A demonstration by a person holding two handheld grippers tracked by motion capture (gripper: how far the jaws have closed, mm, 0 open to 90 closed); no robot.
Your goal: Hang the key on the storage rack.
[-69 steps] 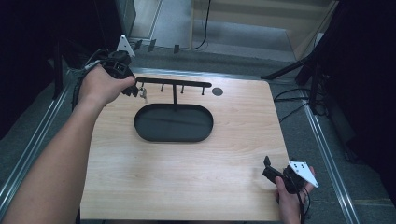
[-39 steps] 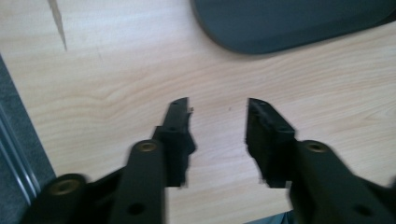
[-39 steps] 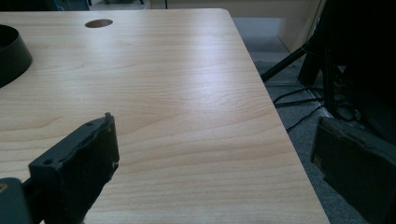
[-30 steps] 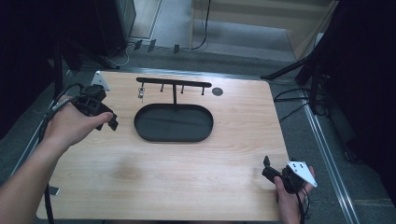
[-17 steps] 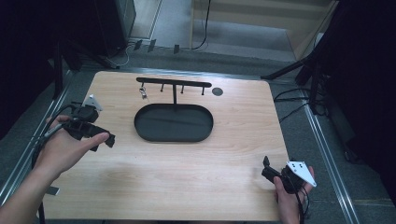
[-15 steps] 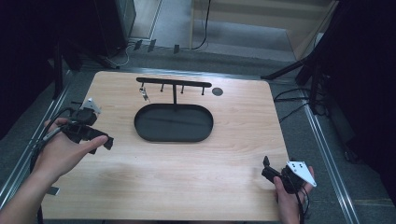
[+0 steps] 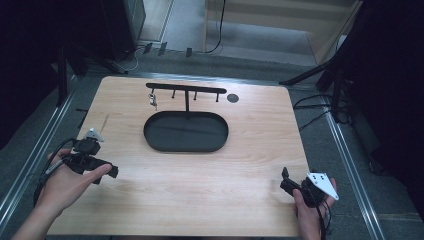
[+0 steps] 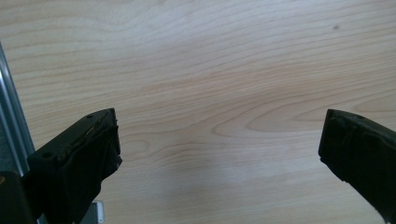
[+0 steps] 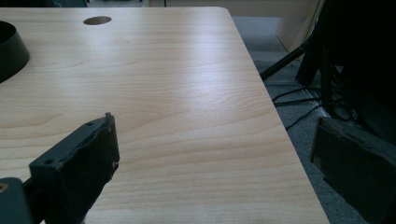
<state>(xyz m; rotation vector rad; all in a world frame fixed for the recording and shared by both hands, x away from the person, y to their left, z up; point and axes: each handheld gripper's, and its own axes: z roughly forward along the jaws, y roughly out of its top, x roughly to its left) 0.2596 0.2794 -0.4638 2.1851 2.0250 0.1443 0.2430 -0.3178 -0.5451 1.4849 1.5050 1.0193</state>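
Currently both claws are empty with jaws spread wide. Left claw (image 7: 102,171) sits low over the table (image 7: 200,200) at its left edge, gripped in the left hand (image 7: 67,182), well short of the tray (image 7: 186,132). In the left gripper view, left claw (image 8: 219,144) shows bare wood grain between the jaws, nothing in the gap, and the table's metal edge rail runs down the left side.

Right claw (image 7: 285,180) is at the near right corner of the table, held by the right hand (image 7: 310,207), grey three-cornered plate on top. In the right gripper view, right claw (image 9: 215,154) looks along the table's right edge; one jaw is over the wood, the other hangs past the edge over the floor. Gap is empty.

The black oval tray is mid-table, well apart from both claws; its rim shows at top left of the right gripper view (image 9: 11,49). Behind the tray stands a black hook rack (image 7: 186,90), a T-bar with short pegs. A small metal key (image 7: 153,99) hangs from its left end. Beside the rack's right end there's a round hole (image 7: 233,97) in the table; it also shows in the right gripper view (image 9: 97,20). Rack and key sit far from both claws, across the tray.
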